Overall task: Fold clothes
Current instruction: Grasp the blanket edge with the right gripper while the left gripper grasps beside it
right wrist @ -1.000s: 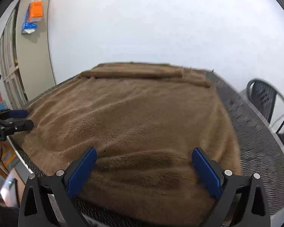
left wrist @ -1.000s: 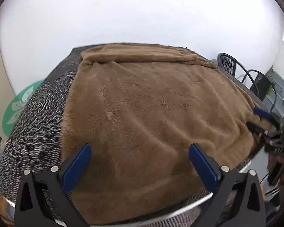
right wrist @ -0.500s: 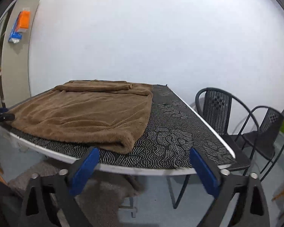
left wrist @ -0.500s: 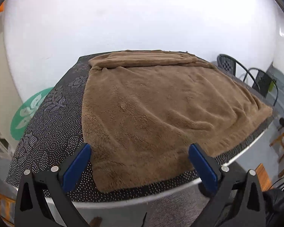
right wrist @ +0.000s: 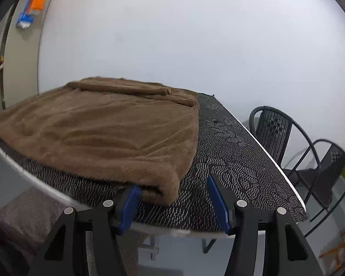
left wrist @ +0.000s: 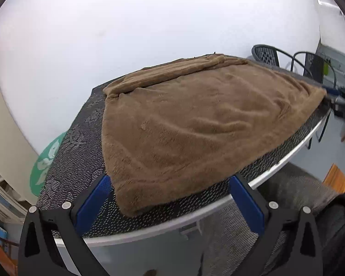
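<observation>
White wall fills the background behind a table (left wrist: pixel 80 142) with a dark, dotted patterned top, and I see a brown fleece garment (left wrist: pixel 195 119) spread flat over most of it, one folded band along its far edge. In the right wrist view the same garment (right wrist: pixel 103 133) lies toward the left of the tabletop (right wrist: pixel 230 161), its near right corner doubled up at the front edge.

My left gripper (left wrist: pixel 170 197) points down at the near left corner of the garment, tilted, with its blue-padded fingers (left wrist: pixel 92 202) wide apart; the corner lies between them and neither pad touches it.

My right gripper (right wrist: pixel 174 200) sits low at the table's front edge. Its jaws are closing, the left blue pad (right wrist: pixel 130 204) against the rolled corner of the fleece, the right pad over bare tabletop, apart from the cloth. From the left wrist view that gripper (left wrist: pixel 335 101) shows blurred at the garment's right corner.

Two black metal chairs (right wrist: pixel 278 133) stand beyond the table's right side.
</observation>
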{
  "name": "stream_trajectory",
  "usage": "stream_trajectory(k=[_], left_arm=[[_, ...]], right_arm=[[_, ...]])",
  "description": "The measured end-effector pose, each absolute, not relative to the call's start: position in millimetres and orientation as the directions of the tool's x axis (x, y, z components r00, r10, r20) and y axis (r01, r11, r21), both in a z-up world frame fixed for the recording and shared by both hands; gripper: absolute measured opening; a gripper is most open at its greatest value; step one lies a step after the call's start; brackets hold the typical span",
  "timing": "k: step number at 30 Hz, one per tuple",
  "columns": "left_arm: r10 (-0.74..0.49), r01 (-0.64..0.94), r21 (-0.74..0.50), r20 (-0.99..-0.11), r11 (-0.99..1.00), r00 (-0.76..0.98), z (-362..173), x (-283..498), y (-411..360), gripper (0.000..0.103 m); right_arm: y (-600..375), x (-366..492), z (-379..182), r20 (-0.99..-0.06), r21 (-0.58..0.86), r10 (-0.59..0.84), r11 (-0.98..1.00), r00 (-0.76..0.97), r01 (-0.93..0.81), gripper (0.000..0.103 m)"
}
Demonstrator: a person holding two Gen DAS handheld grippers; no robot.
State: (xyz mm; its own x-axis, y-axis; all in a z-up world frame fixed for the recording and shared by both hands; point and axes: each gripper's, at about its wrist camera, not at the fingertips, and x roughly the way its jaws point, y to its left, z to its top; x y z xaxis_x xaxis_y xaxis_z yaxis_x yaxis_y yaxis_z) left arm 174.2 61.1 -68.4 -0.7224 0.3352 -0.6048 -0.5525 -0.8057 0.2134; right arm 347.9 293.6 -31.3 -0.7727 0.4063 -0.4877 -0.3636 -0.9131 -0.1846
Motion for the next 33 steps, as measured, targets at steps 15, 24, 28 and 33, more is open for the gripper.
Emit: stream_trajectory(k=[15, 24, 28, 33], left_arm=[[0.317, -0.489, 0.143, -0.602, -0.861, -0.733, -72, 171, 26, 0.103], [0.441, -0.535, -0.037, -0.614, -0.844, -0.654, -63, 150, 27, 0.072], [0.378, -0.465, -0.027, -0.626, -0.885, -0.682, -65, 133, 28, 0.055], [0.328, -0.344, -0.078, -0.553, -0.936, -0.766, -42, 126, 10, 0.059]], right_arm=[[311, 338, 13, -0.452, -0.023, 0.313, -0.940, -0.835, -0.340, 0.021], [306, 325, 21, -0.441, -0.088, 0.352, -0.932, -0.825, -0.350, 0.021], [308, 323, 21, -0.440, -0.084, 0.360, -0.929, -0.823, -0.361, 0.021], [314, 323, 21, -0.444, -0.087, 0.379, -0.920, -0.812, -0.382, 0.021]])
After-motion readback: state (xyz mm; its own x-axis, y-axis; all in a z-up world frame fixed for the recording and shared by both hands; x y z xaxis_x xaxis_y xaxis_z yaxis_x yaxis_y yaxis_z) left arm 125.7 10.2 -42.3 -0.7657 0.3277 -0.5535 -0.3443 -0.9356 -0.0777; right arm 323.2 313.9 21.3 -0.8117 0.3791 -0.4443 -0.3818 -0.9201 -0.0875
